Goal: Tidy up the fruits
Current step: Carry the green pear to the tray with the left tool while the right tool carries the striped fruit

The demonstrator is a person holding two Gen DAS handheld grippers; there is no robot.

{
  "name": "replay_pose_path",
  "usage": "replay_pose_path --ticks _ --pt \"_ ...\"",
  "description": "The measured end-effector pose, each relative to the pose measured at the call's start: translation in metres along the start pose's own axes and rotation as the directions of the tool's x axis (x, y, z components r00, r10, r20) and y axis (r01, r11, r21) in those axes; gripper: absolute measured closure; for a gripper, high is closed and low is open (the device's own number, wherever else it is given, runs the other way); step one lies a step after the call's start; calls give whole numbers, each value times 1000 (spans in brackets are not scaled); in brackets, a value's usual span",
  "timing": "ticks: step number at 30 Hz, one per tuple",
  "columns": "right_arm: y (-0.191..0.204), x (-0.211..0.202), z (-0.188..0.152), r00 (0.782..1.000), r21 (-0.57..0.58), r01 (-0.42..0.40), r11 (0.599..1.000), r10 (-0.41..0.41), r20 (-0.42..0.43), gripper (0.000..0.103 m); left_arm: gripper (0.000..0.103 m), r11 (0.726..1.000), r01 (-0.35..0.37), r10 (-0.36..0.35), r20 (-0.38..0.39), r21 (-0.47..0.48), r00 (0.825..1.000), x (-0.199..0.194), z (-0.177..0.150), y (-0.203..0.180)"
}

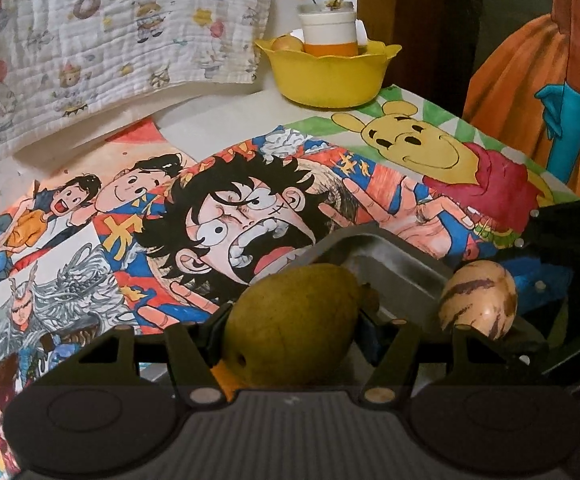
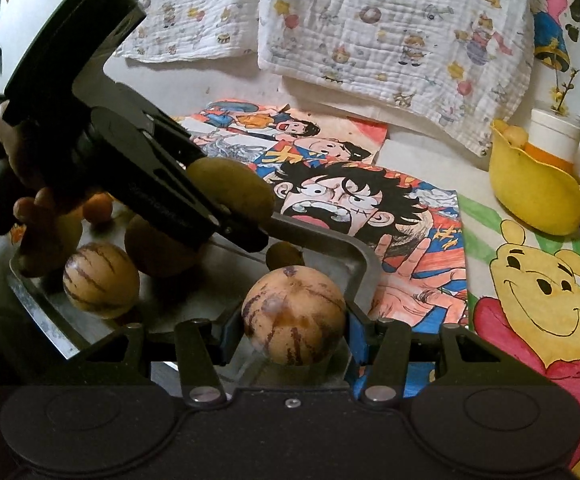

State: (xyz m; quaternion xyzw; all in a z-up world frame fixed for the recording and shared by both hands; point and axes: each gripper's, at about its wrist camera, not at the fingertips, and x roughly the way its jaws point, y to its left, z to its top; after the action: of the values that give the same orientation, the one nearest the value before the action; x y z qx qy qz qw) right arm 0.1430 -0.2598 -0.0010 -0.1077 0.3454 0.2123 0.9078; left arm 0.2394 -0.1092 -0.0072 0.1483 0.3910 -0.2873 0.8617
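Note:
My left gripper (image 1: 294, 322) is shut on a green-brown pear (image 1: 290, 320), held just over the near corner of a metal tray (image 1: 390, 256). My right gripper (image 2: 294, 326) is shut on a tan melon with purple stripes (image 2: 294, 314) above the tray's right corner (image 2: 364, 264). In the right wrist view the left gripper (image 2: 237, 216) comes in from the upper left with the pear (image 2: 231, 188), a hand behind it. The left wrist view shows the striped melon (image 1: 478, 300) to the right of the pear.
The tray holds a second striped melon (image 2: 101, 280), a brown fruit (image 2: 157, 248), a small orange (image 2: 97, 208) and a small brown fruit (image 2: 283, 254). A yellow bowl (image 2: 538, 200) with a white-and-orange cup stands at the back right. Cartoon drawings cover the table; printed cloths hang behind.

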Motion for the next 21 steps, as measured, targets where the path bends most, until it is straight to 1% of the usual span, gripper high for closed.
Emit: replay_pose_path --ticks 6,10,12,21 --pt "4 3 0 1000 -45 2 999 -2 -12 49 36 998 -25 26 -6 63 1000 -1 0 -5" --pt "6 5 0 1000 -67 3 998 -4 -23 48 36 994 -53 55 -27 98 998 0 0 -6" --pt "7 5 -1 1000 -76 5 997 -7 -25 48 36 992 -65 69 -42 104 997 3 1 -6" --pt "7 7 1 999 -92 8 996 -11 -33 48 37 994 -57 65 -93 90 994 15 -1 1"
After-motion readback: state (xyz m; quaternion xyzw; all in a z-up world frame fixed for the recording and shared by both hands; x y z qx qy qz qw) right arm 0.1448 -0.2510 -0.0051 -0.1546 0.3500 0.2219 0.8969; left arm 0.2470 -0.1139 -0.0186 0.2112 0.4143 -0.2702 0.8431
